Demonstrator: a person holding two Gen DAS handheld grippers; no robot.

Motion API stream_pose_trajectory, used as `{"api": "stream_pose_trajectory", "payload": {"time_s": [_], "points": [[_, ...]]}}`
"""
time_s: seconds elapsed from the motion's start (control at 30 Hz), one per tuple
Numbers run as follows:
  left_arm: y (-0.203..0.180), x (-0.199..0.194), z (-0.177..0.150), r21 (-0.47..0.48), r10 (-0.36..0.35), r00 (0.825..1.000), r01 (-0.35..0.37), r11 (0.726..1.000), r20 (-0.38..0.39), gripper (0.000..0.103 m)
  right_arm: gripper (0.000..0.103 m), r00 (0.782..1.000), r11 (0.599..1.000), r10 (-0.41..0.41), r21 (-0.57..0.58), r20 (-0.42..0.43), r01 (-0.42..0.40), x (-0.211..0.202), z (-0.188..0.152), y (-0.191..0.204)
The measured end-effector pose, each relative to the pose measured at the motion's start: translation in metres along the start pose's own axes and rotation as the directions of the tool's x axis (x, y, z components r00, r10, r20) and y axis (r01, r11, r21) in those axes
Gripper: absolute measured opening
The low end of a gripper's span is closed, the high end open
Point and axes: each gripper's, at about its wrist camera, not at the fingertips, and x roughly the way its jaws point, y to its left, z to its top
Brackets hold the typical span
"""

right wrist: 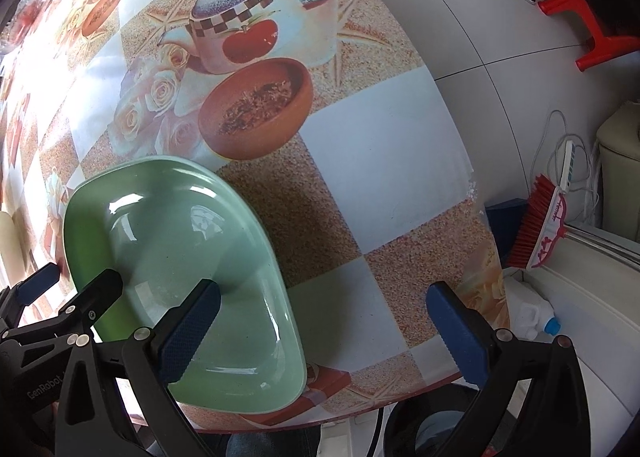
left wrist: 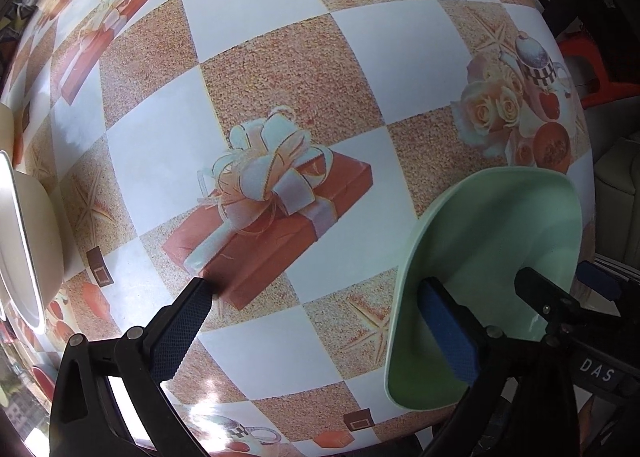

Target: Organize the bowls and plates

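Observation:
A pale green plate [right wrist: 180, 241] with rounded corners lies on the patterned tablecloth [right wrist: 360, 145] near the table's front edge; the left wrist view has this green plate [left wrist: 492, 241] at lower right. My left gripper [left wrist: 316, 289] is open wide, its right finger over the plate's hollow and its left finger over the cloth. My right gripper [right wrist: 324, 291] is open too, with its left finger over the plate and its right finger above bare cloth. Neither pair of pads presses on the plate. Whether a fingertip touches its surface is unclear.
A cream bowl [left wrist: 44, 233] and a white plate rim [left wrist: 20, 257] stand at the table's left edge. Beyond the right edge of the table are a red stool [right wrist: 592, 41], a red broom [right wrist: 536, 225], a white bottle [right wrist: 532, 317] and a dark bin [right wrist: 432, 425].

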Motion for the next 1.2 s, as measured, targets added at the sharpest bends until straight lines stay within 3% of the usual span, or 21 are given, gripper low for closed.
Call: {"api": "stream_pose_trajectory", "payload": {"time_s": [0.13, 0.23, 0.27, 0.3, 0.37, 0.47, 0.6, 0.93, 1.2], "points": [[-0.018, -0.008, 0.002, 0.061, 0.006, 1.0, -0.007, 0.998, 0.022, 0.088, 0.087, 0.999, 0.999, -0.003, -0.04, 0.038, 0.004, -0.007, -0.005, 0.007], [-0.024, -0.009, 0.008, 0.072, 0.005, 1.0, -0.007, 0.997, 0.015, 0.083, 0.049, 0.997, 0.998, 0.025, -0.063, 0.068, -0.021, -0.017, -0.006, 0.014], [-0.025, -0.009, 0.01, 0.079, 0.008, 1.0, -0.009, 0.997, 0.013, 0.082, 0.029, 0.997, 0.997, 0.051, -0.062, 0.066, -0.046, -0.019, -0.005, 0.014], [-0.027, -0.01, 0.013, 0.09, 0.008, 1.0, -0.01, 0.996, 0.015, 0.08, 0.021, 0.995, 0.996, 0.079, -0.053, 0.06, -0.076, -0.019, -0.005, 0.015], [-0.034, -0.014, 0.016, 0.123, 0.009, 1.0, -0.011, 0.992, 0.021, 0.073, 0.021, 0.996, 0.997, 0.067, -0.051, 0.057, -0.064, -0.019, -0.004, 0.017], [-0.043, -0.018, 0.015, 0.186, 0.007, 0.999, -0.015, 0.982, 0.044, 0.055, 0.021, 0.996, 0.995, 0.069, -0.072, 0.052, -0.065, -0.019, -0.008, 0.022], [-0.032, -0.016, 0.005, 0.197, -0.005, 0.999, -0.004, 0.98, 0.046, 0.039, 0.021, 0.996, 0.993, 0.083, -0.088, 0.012, -0.081, -0.015, -0.021, 0.043], [0.064, -0.01, -0.048, 0.104, 0.125, 0.986, -0.137, 0.985, 0.107, 0.037, 0.021, 0.992, 0.955, 0.115, -0.27, -0.056, -0.126, 0.0, -0.084, 0.159], [0.154, -0.002, -0.087, -0.123, 0.128, 0.991, -0.121, 0.985, 0.05, 0.038, 0.021, 0.99, 0.893, 0.11, -0.429, -0.086, -0.136, 0.007, -0.123, 0.254]]}}
